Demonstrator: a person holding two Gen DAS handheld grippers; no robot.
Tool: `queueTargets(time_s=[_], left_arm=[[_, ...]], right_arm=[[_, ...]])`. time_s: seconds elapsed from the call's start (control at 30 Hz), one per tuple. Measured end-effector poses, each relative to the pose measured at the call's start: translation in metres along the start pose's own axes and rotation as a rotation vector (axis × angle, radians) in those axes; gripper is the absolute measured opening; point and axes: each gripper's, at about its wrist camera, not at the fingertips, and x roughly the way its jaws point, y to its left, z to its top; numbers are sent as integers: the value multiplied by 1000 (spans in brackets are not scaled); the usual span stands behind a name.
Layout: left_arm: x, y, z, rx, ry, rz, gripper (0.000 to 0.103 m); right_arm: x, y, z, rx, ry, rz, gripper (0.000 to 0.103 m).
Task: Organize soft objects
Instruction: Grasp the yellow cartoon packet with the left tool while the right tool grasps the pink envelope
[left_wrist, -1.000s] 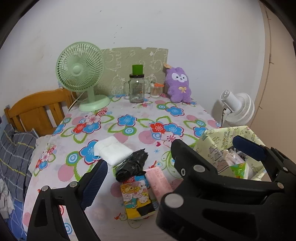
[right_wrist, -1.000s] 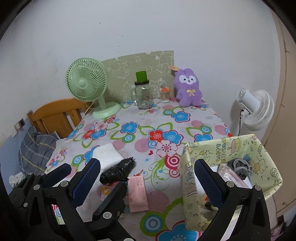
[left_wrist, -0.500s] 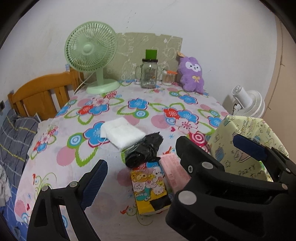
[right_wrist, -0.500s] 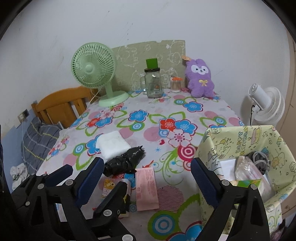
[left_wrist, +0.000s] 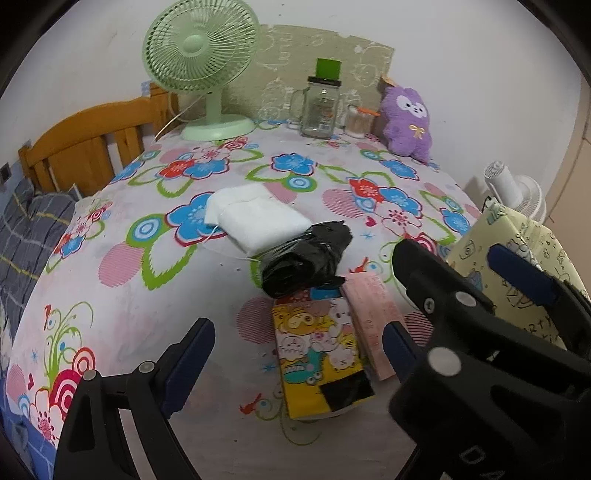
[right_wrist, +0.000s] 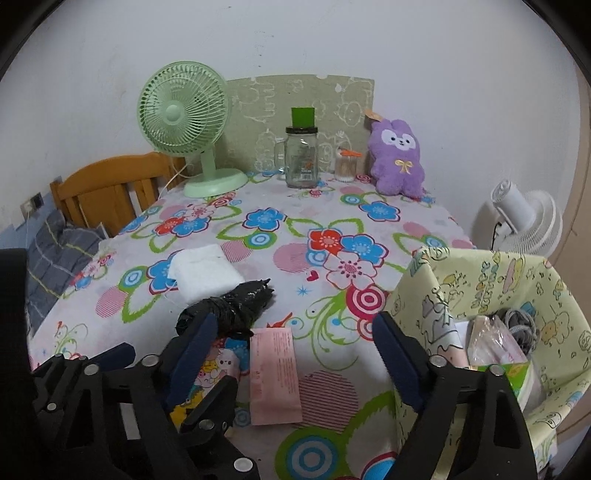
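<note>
Yellow-green fabric bin (right_wrist: 480, 280) holds packets and a grey cord; left gripper (left_wrist: 299, 347) open, right gripper (right_wrist: 291, 347) open, jaws just narrowing, nothing gripped.

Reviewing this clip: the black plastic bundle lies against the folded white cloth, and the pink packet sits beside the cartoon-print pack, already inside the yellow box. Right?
Not quite. The pink packet lies on the tablecloth, outside the yellow box, as the right wrist view shows. The black plastic bundle does lie against the folded white cloth, and the packet sits beside the cartoon-print pack.

Both wrist cameras look forward and down across the flowered table (left_wrist: 122, 295) toward the back wall. The left view sits close over the cartoon packet (left_wrist: 317, 347); the right looks from further right, catching the yellow bin (right_wrist: 491, 280). Both share the green fan (right_wrist: 184, 114).
</note>
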Motion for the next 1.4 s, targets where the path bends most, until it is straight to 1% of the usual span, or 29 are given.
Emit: queueTargets(time_s=[0.1, 0.3, 0.43, 0.5, 0.63, 0.73, 0.8, 0.9, 1.03, 1.13, 1.27, 1.4], left_arm=[[2, 1, -1, -2, 3, 5, 93], [16, 2, -6, 4, 41, 18, 92], [22, 0, -10, 6, 61, 18, 91], [25, -1, -11, 3, 69, 20, 87], [29, -4, -13, 4, 78, 5, 86], [29, -6, -14, 20, 66, -6, 77], [27, -7, -14, 29, 63, -24, 60], [28, -7, -13, 33, 67, -32, 55], [27, -5, -12, 55, 63, -18, 53], [25, -3, -12, 80, 51, 23, 53], [28, 4, -11, 77, 59, 14, 53], [31, 5, -11, 74, 62, 17, 53]], right_arm=[[5, -1, -1, 16, 23, 34, 81], [20, -1, -10, 32, 88, 50, 77], [28, -3, -16, 45, 122, 48, 77], [33, -4, -18, 56, 141, 46, 77], [40, -8, -23, 78, 176, 39, 77], [44, -10, -24, 81, 191, 37, 77], [47, -10, -25, 89, 202, 42, 77], [49, -9, -25, 96, 216, 54, 77], [52, -5, -24, 82, 222, 58, 77], [55, 0, -24, 62, 230, 62, 77], [59, 7, -24, 47, 236, 67, 77], [66, 7, -25, 64, 251, 70, 76]])
